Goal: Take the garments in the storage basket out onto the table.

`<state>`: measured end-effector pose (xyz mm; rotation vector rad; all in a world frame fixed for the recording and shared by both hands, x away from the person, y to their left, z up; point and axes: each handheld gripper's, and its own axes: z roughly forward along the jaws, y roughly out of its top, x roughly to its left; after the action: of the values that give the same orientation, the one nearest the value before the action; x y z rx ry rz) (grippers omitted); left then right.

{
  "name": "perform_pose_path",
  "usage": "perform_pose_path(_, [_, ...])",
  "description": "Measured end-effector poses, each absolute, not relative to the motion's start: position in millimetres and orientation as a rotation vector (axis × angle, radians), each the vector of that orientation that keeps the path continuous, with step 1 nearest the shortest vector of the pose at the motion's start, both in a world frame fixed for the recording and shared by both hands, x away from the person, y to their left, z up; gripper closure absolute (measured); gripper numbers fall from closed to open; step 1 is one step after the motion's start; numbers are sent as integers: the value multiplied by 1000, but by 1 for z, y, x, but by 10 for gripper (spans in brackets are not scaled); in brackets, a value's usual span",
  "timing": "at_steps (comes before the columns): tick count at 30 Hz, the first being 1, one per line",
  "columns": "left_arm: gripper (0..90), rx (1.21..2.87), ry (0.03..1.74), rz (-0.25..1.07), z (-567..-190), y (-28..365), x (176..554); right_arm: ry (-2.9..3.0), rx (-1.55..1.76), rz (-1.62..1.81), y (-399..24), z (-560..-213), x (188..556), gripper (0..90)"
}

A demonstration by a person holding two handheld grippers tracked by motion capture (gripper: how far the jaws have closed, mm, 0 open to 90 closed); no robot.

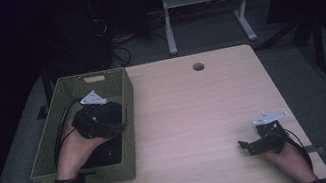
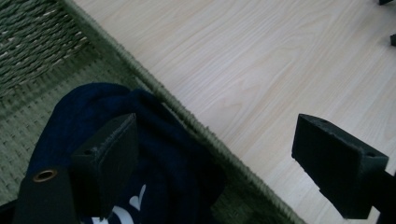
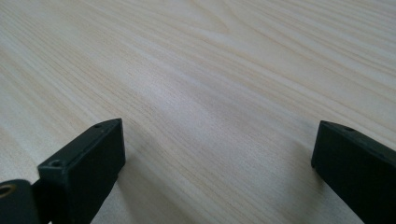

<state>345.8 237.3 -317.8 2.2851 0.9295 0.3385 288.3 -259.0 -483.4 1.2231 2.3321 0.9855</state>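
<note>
The left gripper hangs over the green basket, fingers wide, dark blue cloth under one finger. Next, I think: pinch the cloth. The right gripper waits, fingers wide, over the worktop.

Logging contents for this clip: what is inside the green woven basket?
The green woven basket holds a dark navy garment with white print. The left hand-held gripper, jaws open, straddles its rim. The garment covers the floor beneath it, so anything underneath is hidden.
</note>
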Motion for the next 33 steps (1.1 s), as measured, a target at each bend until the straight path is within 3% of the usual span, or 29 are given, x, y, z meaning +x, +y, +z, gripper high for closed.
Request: perform_pose_path(33, [142,2322,1068,333,-345,271,352,2335,1222,986,-259,-483,289,22])
